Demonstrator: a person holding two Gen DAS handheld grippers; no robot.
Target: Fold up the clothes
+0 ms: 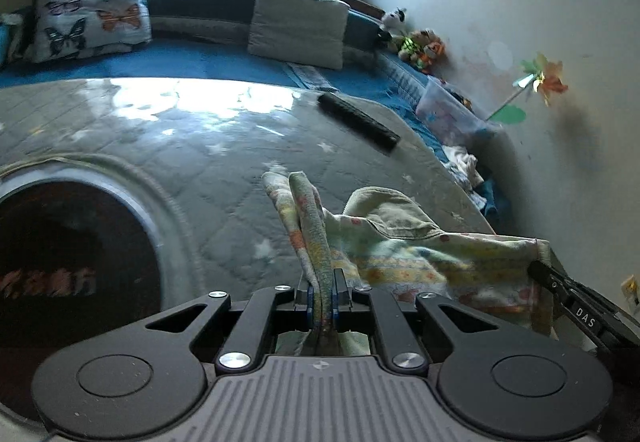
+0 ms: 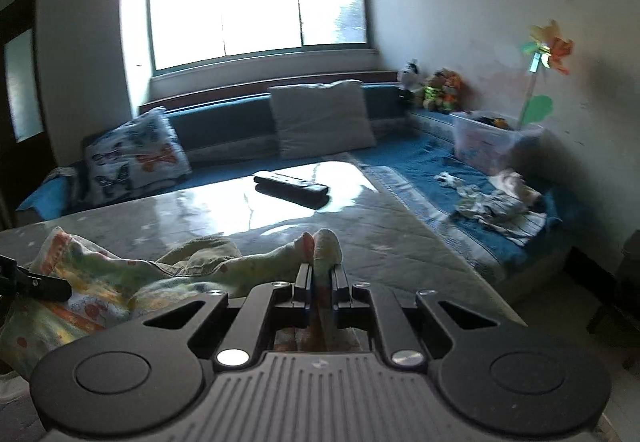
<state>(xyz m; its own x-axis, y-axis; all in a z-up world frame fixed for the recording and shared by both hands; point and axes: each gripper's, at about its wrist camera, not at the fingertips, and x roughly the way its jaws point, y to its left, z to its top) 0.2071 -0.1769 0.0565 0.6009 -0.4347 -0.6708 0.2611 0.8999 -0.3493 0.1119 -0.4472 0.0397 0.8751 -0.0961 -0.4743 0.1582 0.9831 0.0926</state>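
Pinched cloth fills both grippers: the left gripper (image 1: pixel 321 296) and the right gripper (image 2: pixel 321 284) each clamp an end of the floral garment (image 1: pixel 404 254), which sags between them over the quilted table's (image 1: pixel 192 170) near edge. Since only narrow bunches are caught, a sharp tug could probably pull one free, or the slack could drag crooked. Farther right, the black remote (image 2: pixel 292 189) lies well clear.

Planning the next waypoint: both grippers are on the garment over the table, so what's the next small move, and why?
Probably draw the two grippers apart to pull the garment flat. The left gripper and right gripper each pinch a bunched bit of it, and the cloth between them sags in wrinkles over the table, too crumpled to fold cleanly.
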